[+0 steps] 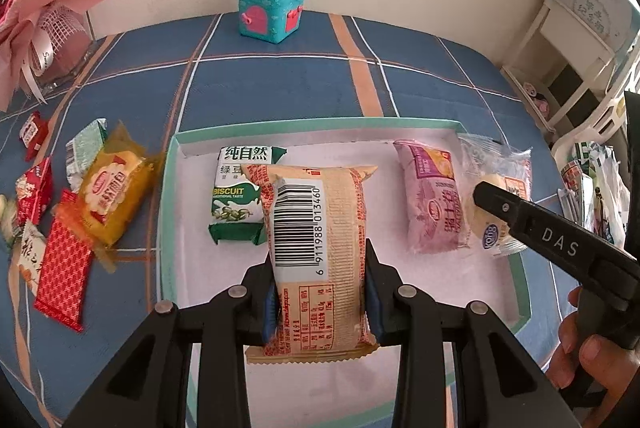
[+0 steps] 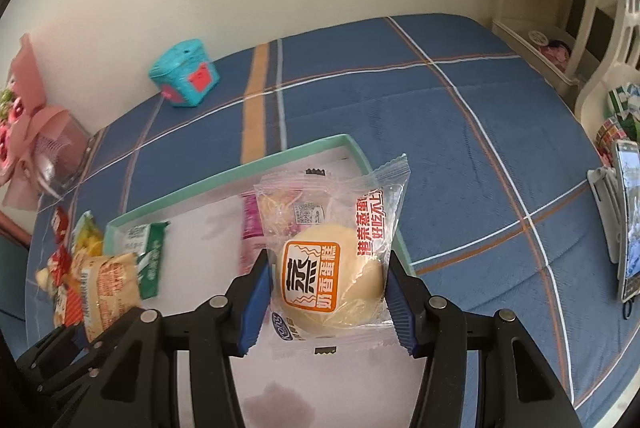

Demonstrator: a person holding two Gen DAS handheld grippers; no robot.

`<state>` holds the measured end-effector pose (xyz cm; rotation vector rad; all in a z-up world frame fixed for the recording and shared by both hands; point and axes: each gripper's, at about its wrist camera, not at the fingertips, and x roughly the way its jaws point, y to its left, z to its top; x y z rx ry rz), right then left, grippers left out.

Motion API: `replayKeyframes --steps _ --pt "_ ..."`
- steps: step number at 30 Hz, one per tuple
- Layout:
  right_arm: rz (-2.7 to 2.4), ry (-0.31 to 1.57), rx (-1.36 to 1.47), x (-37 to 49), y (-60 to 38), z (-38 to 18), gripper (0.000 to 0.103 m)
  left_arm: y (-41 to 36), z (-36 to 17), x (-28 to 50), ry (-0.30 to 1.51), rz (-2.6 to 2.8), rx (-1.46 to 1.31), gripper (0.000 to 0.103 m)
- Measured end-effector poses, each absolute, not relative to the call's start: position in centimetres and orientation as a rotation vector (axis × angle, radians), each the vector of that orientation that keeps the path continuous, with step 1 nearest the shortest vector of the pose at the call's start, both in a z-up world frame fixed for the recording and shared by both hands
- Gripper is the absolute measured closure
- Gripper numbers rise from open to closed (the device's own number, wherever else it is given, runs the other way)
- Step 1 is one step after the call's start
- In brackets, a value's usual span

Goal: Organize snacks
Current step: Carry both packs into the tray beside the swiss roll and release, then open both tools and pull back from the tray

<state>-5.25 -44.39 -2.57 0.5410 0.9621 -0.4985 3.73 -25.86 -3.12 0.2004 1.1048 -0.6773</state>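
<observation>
Tan packet (image 1: 320, 252) clamped in left tongs (image 1: 320, 292), carried above tray (image 1: 516, 292); clear-wrapped cake (image 2: 332, 276) clamped in right tongs (image 2: 328, 304), above tray's right rim. Step judged: loading tray. Next: each lowered onto bare floor beside green biscuit (image 1: 236, 203), then released.

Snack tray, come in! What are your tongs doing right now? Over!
Left tongs shut on barcode cake pack. Right tongs shut on clear steamed-cake bag. Both over tray. Nothing blocking.
</observation>
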Motion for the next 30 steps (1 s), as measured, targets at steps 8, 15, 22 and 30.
replayKeyframes --steps 8,15,22,30 --pt "-0.49 0.969 0.584 -4.8 -45.3 -3.9 0.047 -26.8 -4.1 3.9 1.105 -0.675 0.224 0.067" --pt "-0.447 0.987 0.571 -3.4 -44.1 -4.6 0.047 -27.5 -4.9 4.0 1.12 -0.667 0.236 0.066" --pt "-0.437 1.012 0.515 -2.5 -43.0 -4.6 0.046 -28.0 -5.3 4.2 1.128 -0.666 0.244 0.066" --pt "-0.45 1.038 0.465 -2.2 -42.4 -3.9 0.034 -27.7 -4.9 4.4 1.15 -0.679 0.224 0.058"
